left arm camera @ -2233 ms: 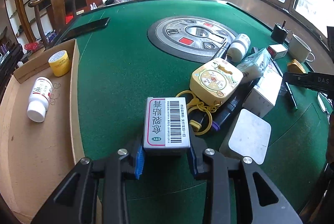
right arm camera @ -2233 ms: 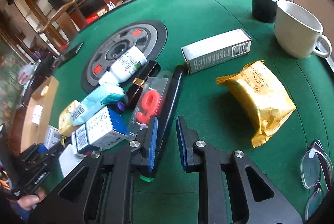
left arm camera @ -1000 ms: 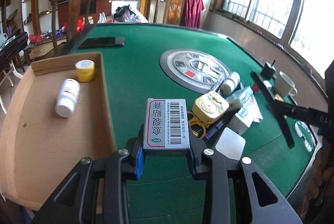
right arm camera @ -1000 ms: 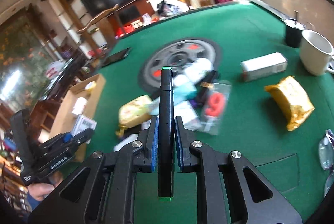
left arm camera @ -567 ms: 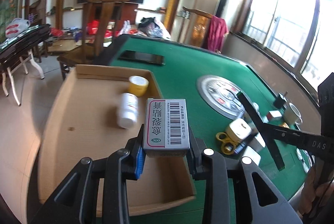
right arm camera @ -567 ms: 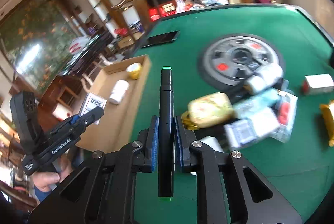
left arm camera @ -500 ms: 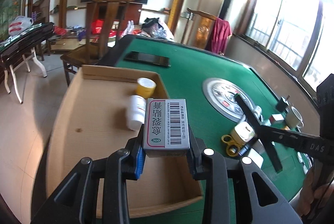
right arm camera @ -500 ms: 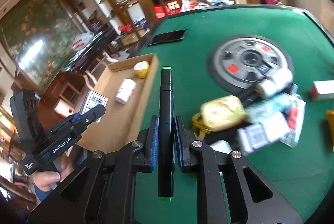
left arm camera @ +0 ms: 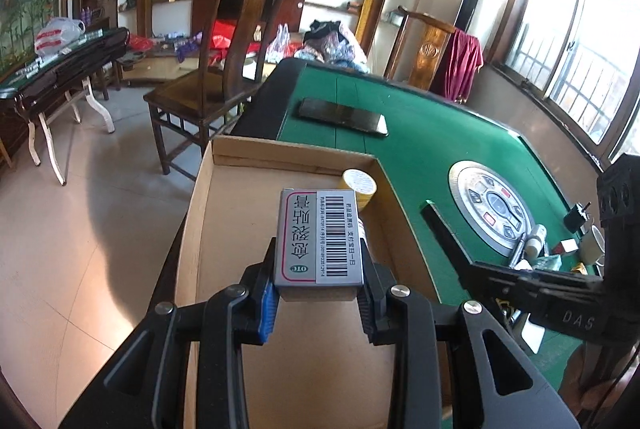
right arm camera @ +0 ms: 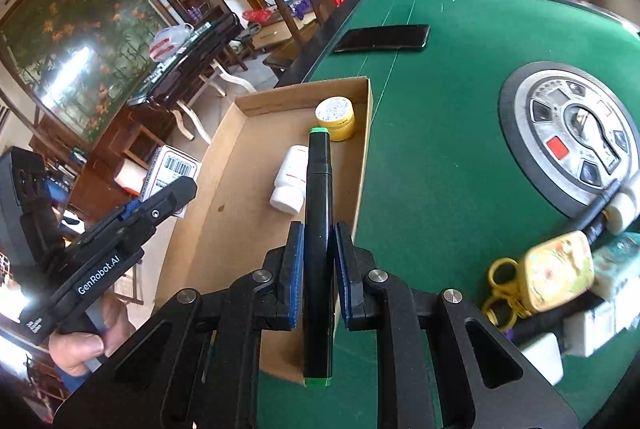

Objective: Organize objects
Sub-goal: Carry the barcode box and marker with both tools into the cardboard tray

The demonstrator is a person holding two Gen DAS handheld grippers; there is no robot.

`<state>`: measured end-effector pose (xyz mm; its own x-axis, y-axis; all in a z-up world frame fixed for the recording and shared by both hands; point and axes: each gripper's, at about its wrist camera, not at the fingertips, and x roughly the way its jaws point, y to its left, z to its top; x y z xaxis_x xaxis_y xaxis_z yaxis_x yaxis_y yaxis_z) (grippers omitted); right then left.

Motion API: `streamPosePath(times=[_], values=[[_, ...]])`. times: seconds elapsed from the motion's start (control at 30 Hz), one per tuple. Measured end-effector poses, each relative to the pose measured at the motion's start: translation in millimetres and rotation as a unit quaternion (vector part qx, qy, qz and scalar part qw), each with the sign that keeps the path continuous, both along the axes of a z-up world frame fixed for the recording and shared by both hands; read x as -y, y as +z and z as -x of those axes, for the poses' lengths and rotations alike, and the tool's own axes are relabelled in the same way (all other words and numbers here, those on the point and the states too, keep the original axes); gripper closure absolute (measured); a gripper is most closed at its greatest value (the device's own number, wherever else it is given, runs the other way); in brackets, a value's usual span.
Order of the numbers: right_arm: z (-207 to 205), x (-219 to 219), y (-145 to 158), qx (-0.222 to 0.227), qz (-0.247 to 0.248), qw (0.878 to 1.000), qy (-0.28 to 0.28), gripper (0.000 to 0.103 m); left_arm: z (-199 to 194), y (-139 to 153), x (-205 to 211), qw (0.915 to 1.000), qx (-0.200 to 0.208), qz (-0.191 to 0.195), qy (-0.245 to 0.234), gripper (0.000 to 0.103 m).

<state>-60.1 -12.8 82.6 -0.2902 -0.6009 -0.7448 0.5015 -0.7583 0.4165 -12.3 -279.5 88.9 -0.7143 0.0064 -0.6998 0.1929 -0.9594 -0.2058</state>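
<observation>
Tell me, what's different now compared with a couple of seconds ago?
The right gripper took hold of the black marker off the green table and carried it to the cardboard tray. The left gripper carried the barcoded box from over the felt to above the tray. Unchanged: that grip, the yellow jar and white bottle in the tray, the phone.

Cardboard tray (right arm camera: 224, 189) floor lies mostly bare; bottle (right arm camera: 290, 177) and jar (right arm camera: 336, 113) crowd its table-side corner.
</observation>
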Motion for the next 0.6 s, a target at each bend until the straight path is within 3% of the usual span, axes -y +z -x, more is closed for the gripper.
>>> streamPosePath(times=[0.3, 0.6], values=[[26, 34, -20, 0.023, -0.032, 0.999, -0.030, 0.088, 39, -28, 8, 0.9982, 0.058, -0.016, -0.003, 0.070], [41, 50, -43, 0.042, -0.051, 0.997, -0.041, 0.088, 66, -56, 14, 0.9954, 0.085, -0.044, 0.004, 0.070]])
